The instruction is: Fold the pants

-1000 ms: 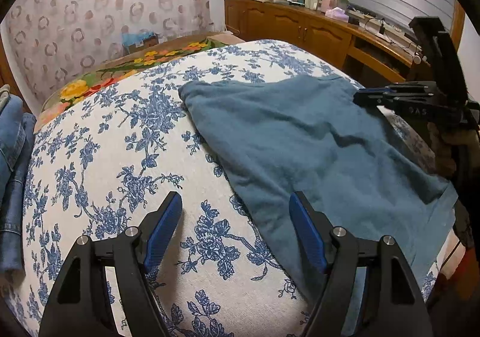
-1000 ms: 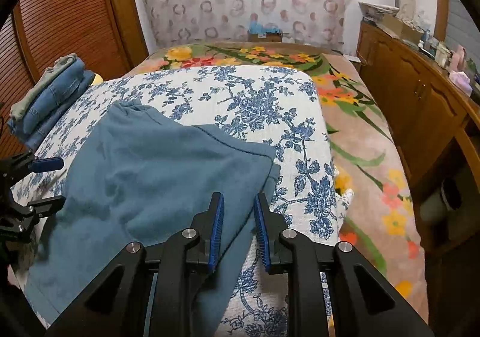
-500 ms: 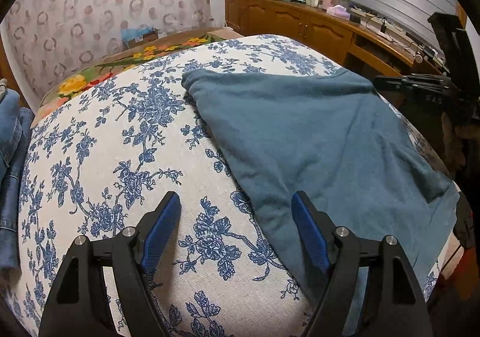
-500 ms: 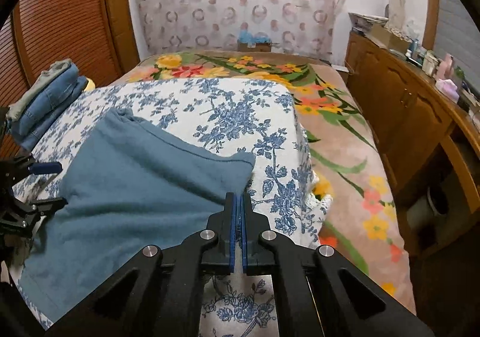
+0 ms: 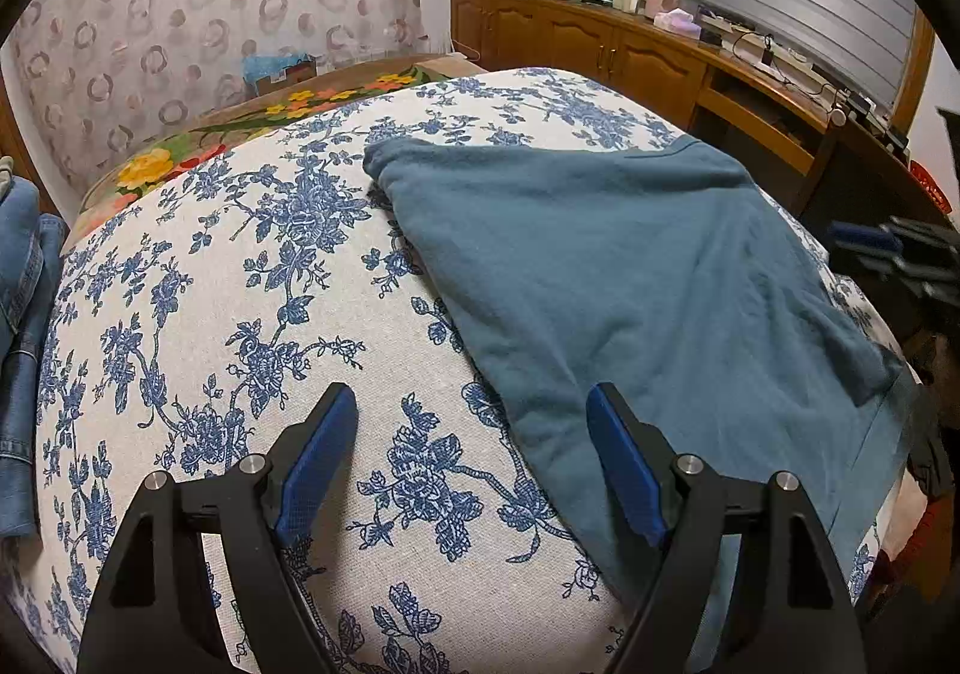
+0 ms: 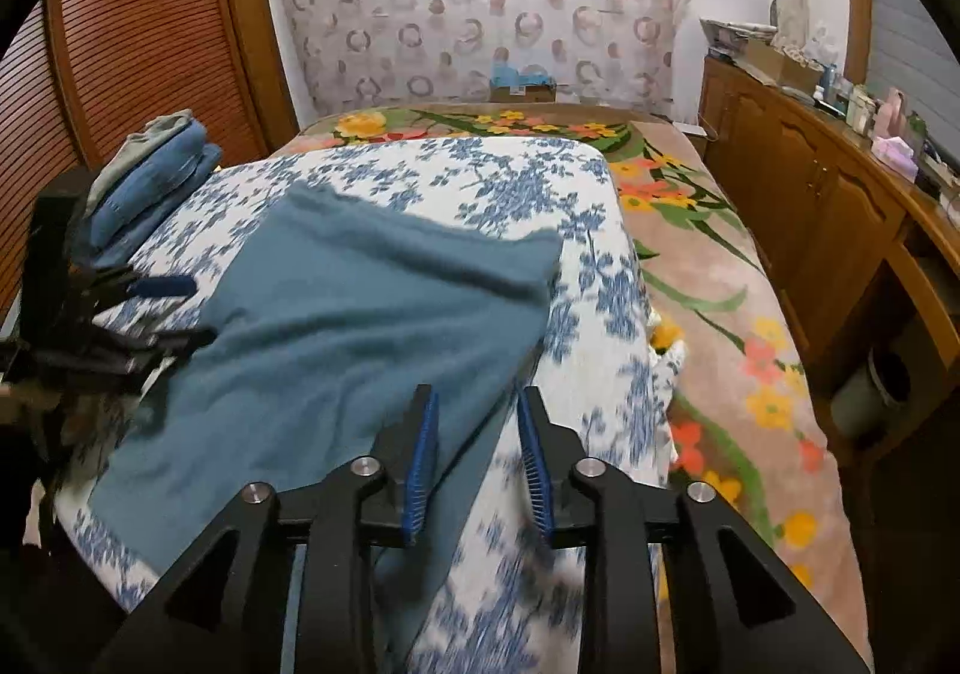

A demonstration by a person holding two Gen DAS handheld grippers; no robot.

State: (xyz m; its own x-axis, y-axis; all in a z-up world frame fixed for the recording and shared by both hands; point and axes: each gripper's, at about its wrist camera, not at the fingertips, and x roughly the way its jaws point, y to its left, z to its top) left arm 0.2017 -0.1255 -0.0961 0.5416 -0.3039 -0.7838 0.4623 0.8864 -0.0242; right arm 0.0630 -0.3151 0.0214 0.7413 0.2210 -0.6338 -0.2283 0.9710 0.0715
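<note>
Teal pants (image 5: 630,266) lie folded and flat on the blue-flowered cloth (image 5: 240,284) that covers the bed. My left gripper (image 5: 471,398) hovers open over the cloth, its right finger above the pants' near edge, nothing between the pads. In the right wrist view the pants (image 6: 360,314) stretch away to the left. My right gripper (image 6: 475,404) sits low over their near right edge; its jaws are opening, and the fabric lies under the gap without either pad pressing on it. Each gripper shows blurred at the other view's edge: the right gripper (image 5: 888,248), the left gripper (image 6: 162,308).
Folded jeans (image 6: 156,176) are stacked at the cloth's far left. A flowered blanket (image 6: 720,314) covers the bed beyond the cloth's right edge. A wooden sideboard (image 5: 600,38) crowded with small items runs along the right wall. Louvred wooden doors (image 6: 120,44) stand on the left.
My right gripper closed on the pants' corner, drew it toward the cloth's right side, then parted its jaws and pulled back. The pants now lie flatter. The left gripper kept still.
</note>
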